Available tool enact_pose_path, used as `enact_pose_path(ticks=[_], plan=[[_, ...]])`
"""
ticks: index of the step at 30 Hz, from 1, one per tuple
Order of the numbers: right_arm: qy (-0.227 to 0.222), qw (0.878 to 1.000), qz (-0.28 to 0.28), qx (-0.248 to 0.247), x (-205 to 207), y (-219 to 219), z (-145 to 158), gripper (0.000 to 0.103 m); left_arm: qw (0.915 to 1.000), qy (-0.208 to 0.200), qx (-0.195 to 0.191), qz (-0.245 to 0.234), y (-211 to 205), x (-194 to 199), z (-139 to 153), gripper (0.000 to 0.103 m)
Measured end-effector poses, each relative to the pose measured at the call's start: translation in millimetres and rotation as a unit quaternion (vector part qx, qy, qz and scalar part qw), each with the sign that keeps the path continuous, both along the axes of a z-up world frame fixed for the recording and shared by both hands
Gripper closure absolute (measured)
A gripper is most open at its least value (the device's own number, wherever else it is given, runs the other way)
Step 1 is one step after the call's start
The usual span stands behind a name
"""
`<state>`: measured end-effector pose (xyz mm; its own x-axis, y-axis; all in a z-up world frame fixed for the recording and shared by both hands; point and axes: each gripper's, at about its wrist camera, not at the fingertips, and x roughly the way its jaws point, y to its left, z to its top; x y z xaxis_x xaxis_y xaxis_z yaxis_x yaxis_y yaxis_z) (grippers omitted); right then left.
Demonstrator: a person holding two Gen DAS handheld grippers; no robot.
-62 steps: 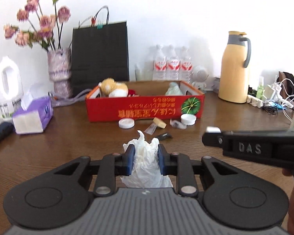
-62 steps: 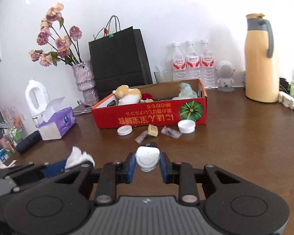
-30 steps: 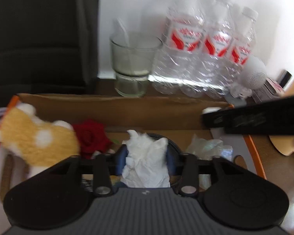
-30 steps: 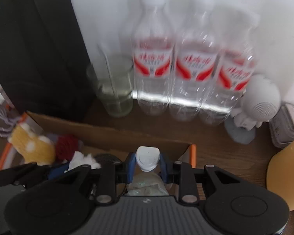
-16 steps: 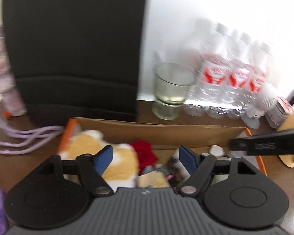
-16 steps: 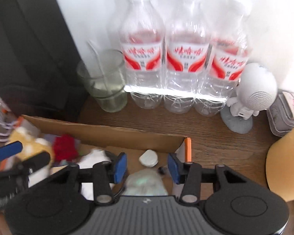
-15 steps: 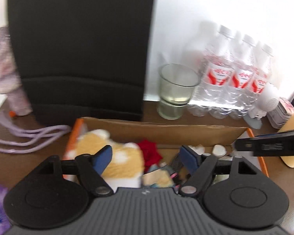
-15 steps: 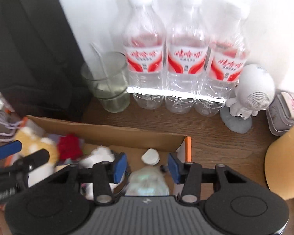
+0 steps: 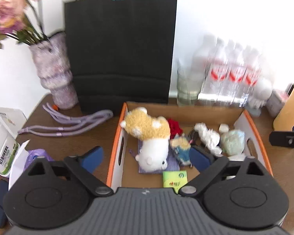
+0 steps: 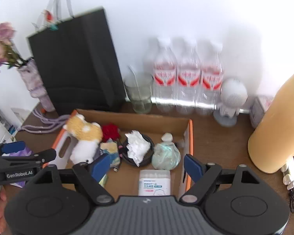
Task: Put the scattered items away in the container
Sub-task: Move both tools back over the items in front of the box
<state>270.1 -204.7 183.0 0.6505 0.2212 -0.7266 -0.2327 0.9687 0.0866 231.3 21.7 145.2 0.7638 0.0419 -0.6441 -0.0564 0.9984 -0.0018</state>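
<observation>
The cardboard box (image 9: 186, 112) (image 10: 137, 117) with orange edges holds a plush toy (image 9: 149, 137) (image 10: 84, 137), a red rose (image 10: 110, 130), a crumpled white tissue (image 9: 207, 135) (image 10: 137, 146), a small white cap-like piece (image 9: 223, 127) (image 10: 167, 137) and a pale green bag (image 10: 165, 156). My left gripper (image 9: 147, 157) is open and empty above the box's left side. My right gripper (image 10: 147, 165) is open and empty above the box's right part, over a white packet (image 10: 154, 182).
A black paper bag (image 9: 119, 51), a vase of flowers (image 9: 54, 74), a glass (image 10: 139, 94), three water bottles (image 10: 188, 78) and a small white figure (image 10: 230, 99) stand behind the box. A yellow thermos (image 10: 276, 133) is at the right, a purple tissue pack (image 9: 35, 156) at the left.
Both grippers opened over the box and let go of the tissue and the white cap-like piece, which now lie inside. Both grippers have since pulled back and up.
</observation>
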Motion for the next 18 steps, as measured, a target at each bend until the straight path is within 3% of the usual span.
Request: enact_pose_path(ticks=[3, 5, 6, 9, 13, 18], plan=[[-0.145, 0.989, -0.022, -0.01, -50.1, 3.9, -4.1, 0.021, 0.9901, -0.14, -0.006, -0.012, -0.5, -45.1, -5.3, 0.0], [-0.252, 0.967, -0.031, -0.011, -83.0, 5.4, -13.3, 0.015, 0.9817, -0.189, -0.002, -0.026, -1.9, -65.6, -9.8, 0.0], [-0.281, 0.959, -0.026, -0.002, -93.7, 5.1, -18.9, 0.01, 0.9803, -0.196, -0.001, -0.028, -2.5, -71.9, -11.5, 0.0], [-0.294, 0.956, -0.012, 0.012, -107.5, 9.0, -28.8, 0.009, 0.9782, -0.205, 0.004, -0.033, -5.6, -85.1, -14.5, 0.0], [-0.293, 0.956, -0.014, -0.004, -118.1, 17.4, -34.4, 0.009, 0.9747, -0.219, 0.021, -0.037, -13.9, -105.2, -12.8, 0.0], [-0.29, 0.956, -0.02, 0.032, -145.0, 10.1, -38.1, 0.01, 0.9755, -0.218, 0.005, -0.023, -13.8, -139.0, -14.8, 0.0]])
